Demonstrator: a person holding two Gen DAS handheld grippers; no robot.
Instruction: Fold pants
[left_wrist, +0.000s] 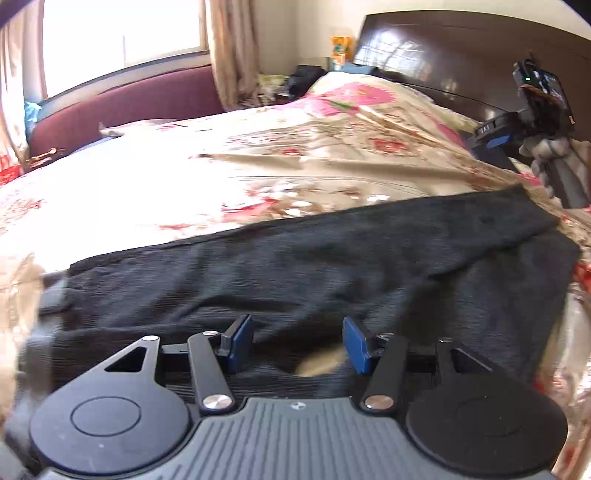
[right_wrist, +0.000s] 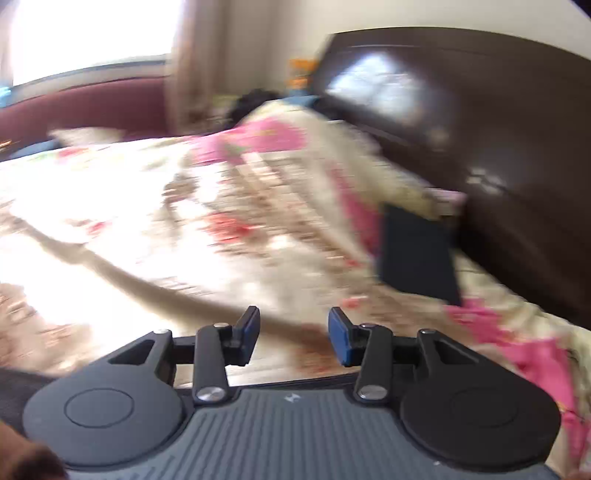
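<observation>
Dark grey pants (left_wrist: 295, 273) lie flat across the floral bedspread (left_wrist: 258, 177), one leg folded over the other, spanning left to right in the left wrist view. My left gripper (left_wrist: 297, 341) is open and empty, just above the pants' near edge. My right gripper (right_wrist: 293, 334) is open and empty over the bedspread (right_wrist: 184, 229); that view is motion-blurred. The right gripper's body also shows in the left wrist view (left_wrist: 543, 110), held up at the far right above the pants' end. A sliver of the pants shows at the left edge of the right wrist view (right_wrist: 14, 391).
A dark wooden headboard (left_wrist: 461, 51) runs along the right. A maroon sofa (left_wrist: 122, 107) and a bright window stand behind the bed. A dark flat object (right_wrist: 417, 254) lies on the bedspread near the headboard. Clutter sits at the bed's far corner (left_wrist: 306, 77).
</observation>
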